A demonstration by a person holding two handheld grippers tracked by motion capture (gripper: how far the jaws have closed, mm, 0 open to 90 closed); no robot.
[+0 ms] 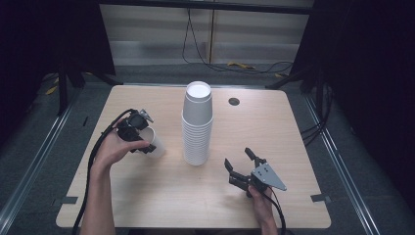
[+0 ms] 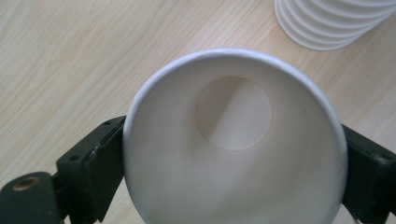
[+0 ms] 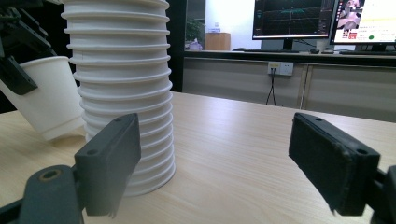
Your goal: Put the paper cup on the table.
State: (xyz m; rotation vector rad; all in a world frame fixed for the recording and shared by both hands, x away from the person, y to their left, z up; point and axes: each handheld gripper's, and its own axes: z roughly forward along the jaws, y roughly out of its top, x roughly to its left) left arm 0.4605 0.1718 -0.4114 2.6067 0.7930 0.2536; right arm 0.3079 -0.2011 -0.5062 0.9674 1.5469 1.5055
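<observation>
Left gripper point(image 1: 138, 131) has a single white cup point(image 1: 155, 145) clamped between its jaws, one jaw pressed on each side of the cup just below the rim. In the left gripper view the cup point(image 2: 233, 140) opens toward the camera, round bottom visible inside. The cup is tilted, base angled down toward the desk point(image 1: 147, 196), over the left half of the desk, just beside the stack point(image 1: 197, 125). From the right gripper view, the cup point(image 3: 46, 102) leans with its base close to the wood, to the left of the stack point(image 3: 122, 93); whether it touches is hard to call. The stack of white cups stands upside down near the desk's middle. Right gripper point(image 1: 243, 165) sits near the front edge, right of the stack, jaws spread wide and holding nothing, pointing toward the stack.
</observation>
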